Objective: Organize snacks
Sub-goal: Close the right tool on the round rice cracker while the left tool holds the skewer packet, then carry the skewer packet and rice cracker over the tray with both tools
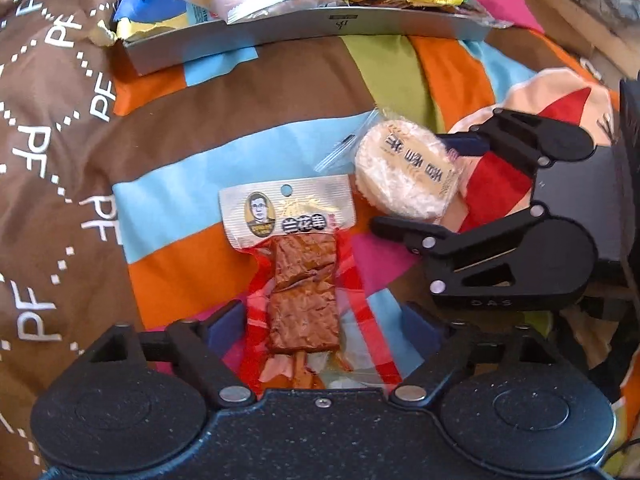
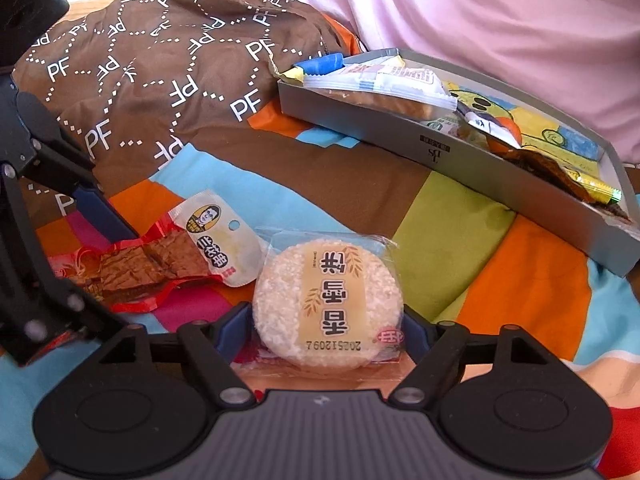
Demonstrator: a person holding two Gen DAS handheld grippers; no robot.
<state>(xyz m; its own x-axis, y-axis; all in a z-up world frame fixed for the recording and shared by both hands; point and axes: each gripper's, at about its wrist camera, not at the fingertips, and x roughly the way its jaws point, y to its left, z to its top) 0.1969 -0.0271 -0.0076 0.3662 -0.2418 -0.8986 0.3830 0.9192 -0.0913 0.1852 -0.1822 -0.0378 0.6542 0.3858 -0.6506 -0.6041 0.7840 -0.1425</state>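
Two snacks mid-pickup: left gripper (image 1: 324,332) open astride tofu (image 1: 302,300), right gripper (image 2: 326,330) open astride cracker (image 2: 328,304); next, squeeze, lift to tray (image 2: 460,160).

Tofu packet (image 1: 298,264) between open fingers (image 1: 226,320)

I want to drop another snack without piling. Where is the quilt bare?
Free: the brown and green quilt patch between the grey cardboard tray and the round white rice cake packet. Crowded: the tray, heaped with packets, and around the brown dried-tofu strip packet, flanked by both hand-held grippers.
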